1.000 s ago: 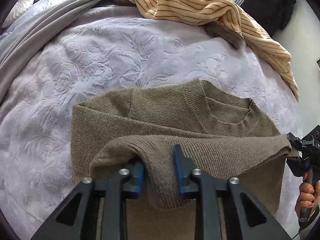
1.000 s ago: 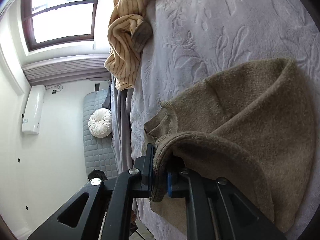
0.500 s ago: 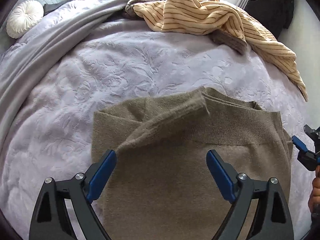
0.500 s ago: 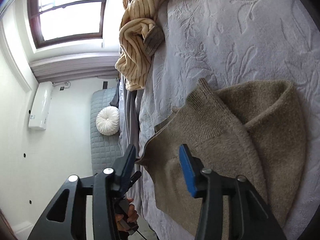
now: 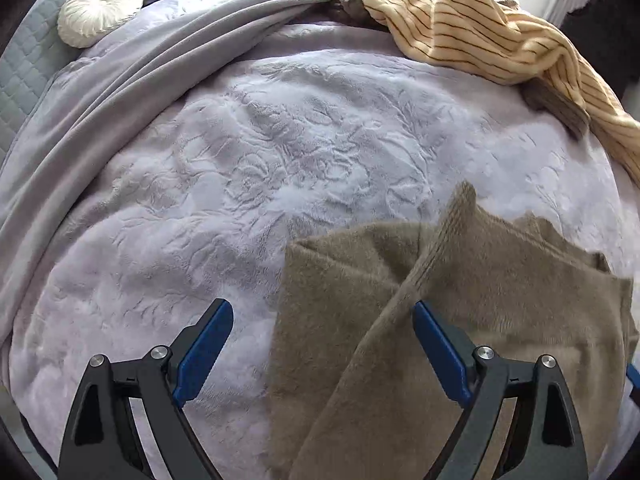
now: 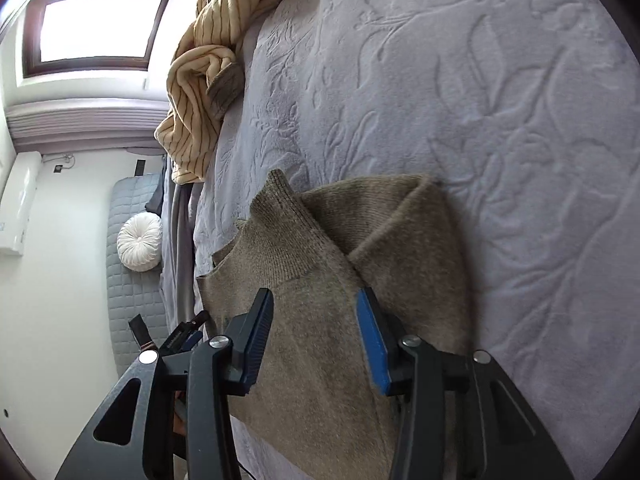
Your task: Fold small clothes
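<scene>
Hovering over the bed point(image 5: 248, 184), I keep my left tongs point(image 5: 320, 344) spread wide with nothing pinched between the blue pads; the olive sweater point(image 5: 472, 320) lies folded on the lilac embossed bedspread at about four o'clock in that view, its near edge running under the right-hand pad. My right tongs point(image 6: 316, 340) are opening above the same sweater point(image 6: 320, 248), the knit lying below the gap, not gripped. A ribbed hem corner points up toward twelve o'clock. At one o'clock in the left view a yellow striped garment point(image 5: 480, 36) lies crumpled, well apart from the sweater. A round white cushion point(image 5: 98, 10) sits at eleven o'clock.
</scene>
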### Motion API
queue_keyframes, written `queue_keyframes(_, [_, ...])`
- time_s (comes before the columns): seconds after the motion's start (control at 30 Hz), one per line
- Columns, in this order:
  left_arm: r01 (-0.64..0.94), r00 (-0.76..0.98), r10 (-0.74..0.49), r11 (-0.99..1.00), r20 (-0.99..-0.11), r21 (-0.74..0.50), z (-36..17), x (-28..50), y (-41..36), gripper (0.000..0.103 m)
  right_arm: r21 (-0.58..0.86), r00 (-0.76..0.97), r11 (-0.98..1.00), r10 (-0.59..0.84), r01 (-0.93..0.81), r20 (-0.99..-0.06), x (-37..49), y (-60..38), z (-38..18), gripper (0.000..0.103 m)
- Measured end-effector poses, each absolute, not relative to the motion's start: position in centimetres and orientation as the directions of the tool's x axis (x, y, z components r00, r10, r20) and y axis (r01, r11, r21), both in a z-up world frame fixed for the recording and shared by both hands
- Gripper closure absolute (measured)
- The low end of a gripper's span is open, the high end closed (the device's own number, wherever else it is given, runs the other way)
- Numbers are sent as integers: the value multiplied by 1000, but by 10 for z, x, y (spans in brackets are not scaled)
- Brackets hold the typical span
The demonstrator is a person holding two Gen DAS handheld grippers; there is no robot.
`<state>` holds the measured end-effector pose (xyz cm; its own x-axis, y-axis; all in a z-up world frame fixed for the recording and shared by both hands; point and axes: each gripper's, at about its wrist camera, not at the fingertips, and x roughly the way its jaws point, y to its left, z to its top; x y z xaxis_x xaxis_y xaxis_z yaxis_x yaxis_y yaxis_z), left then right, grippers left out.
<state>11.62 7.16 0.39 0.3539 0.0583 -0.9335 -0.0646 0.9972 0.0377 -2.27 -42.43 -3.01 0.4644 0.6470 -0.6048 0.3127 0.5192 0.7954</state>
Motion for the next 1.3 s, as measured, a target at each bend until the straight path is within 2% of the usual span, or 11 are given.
queue_keyframes(0.03, [-18, 338, 36, 999, -940, 32, 7, 104, 72, 11, 792, 466, 526, 642, 310, -609, -31, -427, -27, 41])
queue_keyframes(0.47, [169, 131, -209, 968, -969, -186, -16, 4, 85, 12, 781, 496, 453, 604, 431, -624, -169, -389, -13, 41])
queue_keyframes(0.63, [160, 58, -301, 944, -952, -289, -32, 0, 93, 51, 740, 478, 432, 571, 516, -667, -204, -349, -32, 41])
queue_keyframes(0.7, [159, 55, -316, 939, -947, -304, -36, 3, 96, 79, 736, 515, 389, 534, 555, -670, -203, -342, -45, 41])
queue_keyframes(0.73, [165, 55, -324, 936, -945, -311, -35, 4, 96, 84, 736, 535, 370, 514, 568, -671, -201, -342, -48, 41])
queue_keyframes(0.8, [180, 59, -343, 928, -938, -328, -31, 4, 98, 90, 735, 569, 339, 473, 587, -673, -192, -342, -54, 50])
queue_keyframes(0.83, [199, 68, -347, 923, -935, -329, -25, 3, 99, 90, 726, 564, 350, 464, 592, -683, -187, -342, -54, 94])
queue_keyframes(0.87, [222, 85, -351, 919, -932, -326, -18, 0, 99, 95, 703, 543, 385, 450, 598, -708, -182, -341, -51, 95])
queue_keyframes(1.0, [242, 107, -354, 916, -929, -321, -14, -16, 106, 95, 662, 518, 515, 414, 545, -749, -182, -336, -24, 95])
queue_keyframes(1.13, [233, 92, -306, 932, -948, -278, -37, -16, 112, 94, 576, 432, 566, 381, 590, -817, -189, -340, -43, 95])
queue_keyframes(1.3, [228, 122, -277, 942, -953, -245, -14, -20, 127, 94, 573, 415, 540, 395, 617, -819, -200, -349, -45, 94])
